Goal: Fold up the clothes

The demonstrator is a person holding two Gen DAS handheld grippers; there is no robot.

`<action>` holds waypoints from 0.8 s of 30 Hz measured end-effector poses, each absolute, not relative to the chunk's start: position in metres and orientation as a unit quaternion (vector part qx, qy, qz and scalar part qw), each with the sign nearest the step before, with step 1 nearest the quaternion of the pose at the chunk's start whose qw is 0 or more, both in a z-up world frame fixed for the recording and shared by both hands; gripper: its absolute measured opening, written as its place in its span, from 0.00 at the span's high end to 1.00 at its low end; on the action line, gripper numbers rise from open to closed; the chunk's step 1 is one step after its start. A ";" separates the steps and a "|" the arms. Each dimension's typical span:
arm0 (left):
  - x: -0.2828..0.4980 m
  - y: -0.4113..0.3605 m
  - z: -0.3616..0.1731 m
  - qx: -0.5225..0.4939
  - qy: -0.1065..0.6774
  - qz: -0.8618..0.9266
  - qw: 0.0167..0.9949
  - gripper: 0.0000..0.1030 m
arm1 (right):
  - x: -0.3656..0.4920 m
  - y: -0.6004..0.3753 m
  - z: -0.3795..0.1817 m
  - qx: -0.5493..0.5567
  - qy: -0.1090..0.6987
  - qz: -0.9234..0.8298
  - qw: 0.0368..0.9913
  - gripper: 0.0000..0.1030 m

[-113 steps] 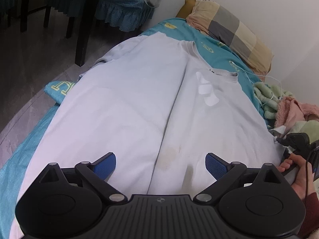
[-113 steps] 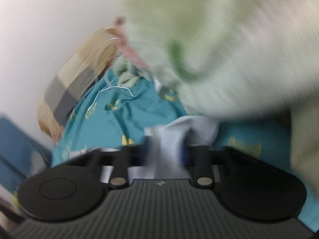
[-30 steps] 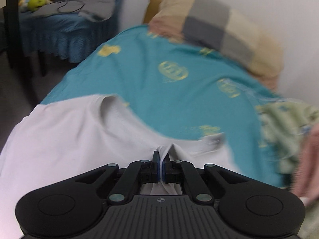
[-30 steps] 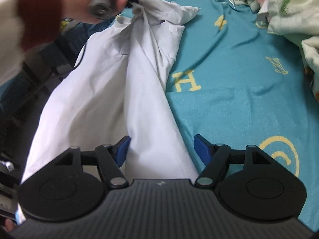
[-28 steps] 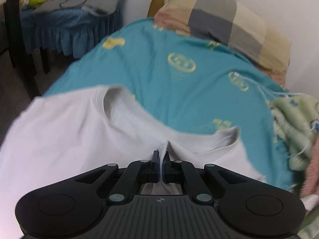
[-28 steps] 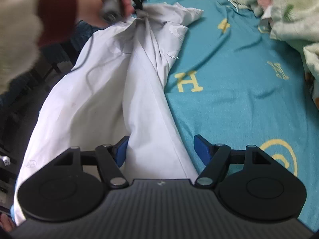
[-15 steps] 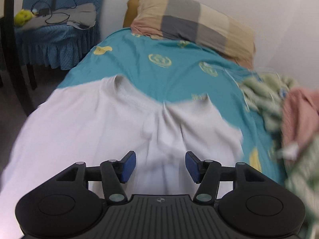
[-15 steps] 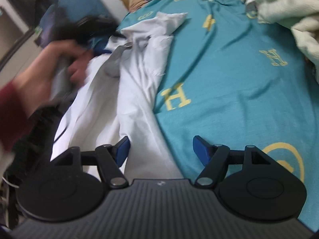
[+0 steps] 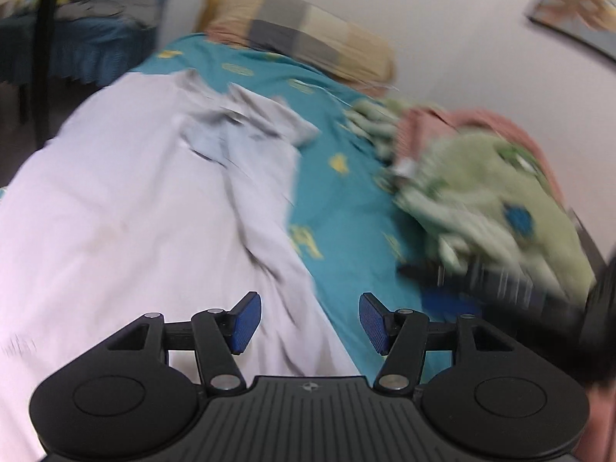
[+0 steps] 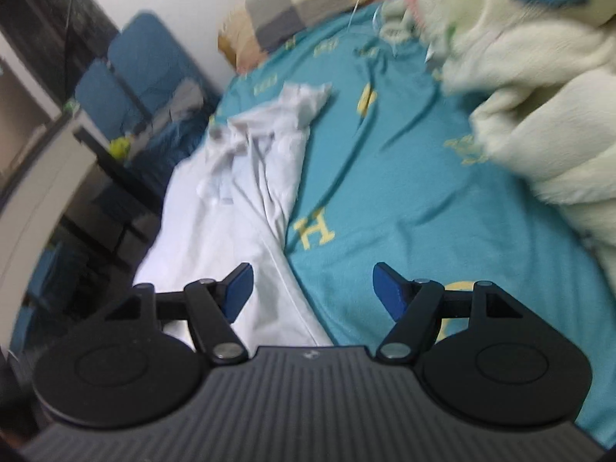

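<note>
Open teal bed sheet [image 10: 404, 192] runs down the middle, clear between white shirt [image 10: 238, 200] on left and heaped blanket [image 10: 539, 123] crowding the right. Pillow [image 10: 304, 11] blocks the far end; chairs [image 10: 142, 73] stand beyond the left edge.

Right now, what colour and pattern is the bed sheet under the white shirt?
Teal bed sheet with yellow letter and logo prints; clearest in the right wrist view.

White shirt [image 10: 246, 200] on teal bed [image 10: 404, 192]

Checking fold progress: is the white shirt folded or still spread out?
Partly folded: the white shirt lies lengthwise along the bed, collar end bunched and crumpled.
</note>
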State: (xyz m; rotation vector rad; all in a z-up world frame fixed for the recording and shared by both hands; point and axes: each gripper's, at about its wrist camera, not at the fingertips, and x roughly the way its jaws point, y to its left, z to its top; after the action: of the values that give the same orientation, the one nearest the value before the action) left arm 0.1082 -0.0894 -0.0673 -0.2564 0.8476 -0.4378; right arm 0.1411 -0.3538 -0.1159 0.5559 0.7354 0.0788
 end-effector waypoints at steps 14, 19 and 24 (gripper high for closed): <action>0.029 -0.182 -0.115 0.005 0.412 -0.335 0.848 0.52 | 0.084 -0.386 -0.081 0.240 0.302 -0.018 0.922 0.30; 0.039 -0.192 -0.147 0.029 0.455 -0.330 0.826 0.50 | 0.093 -0.381 -0.095 0.242 0.320 -0.005 0.916 0.30; 0.042 -0.193 -0.148 0.031 0.443 -0.334 0.831 0.98 | 0.100 -0.383 -0.104 0.248 0.330 -0.007 0.911 0.30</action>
State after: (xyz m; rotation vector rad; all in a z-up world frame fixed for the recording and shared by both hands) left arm 0.0424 -0.1928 -0.1480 0.0653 0.9403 -0.7083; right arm 0.1003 -0.3831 -0.1036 0.5117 0.6806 -0.0142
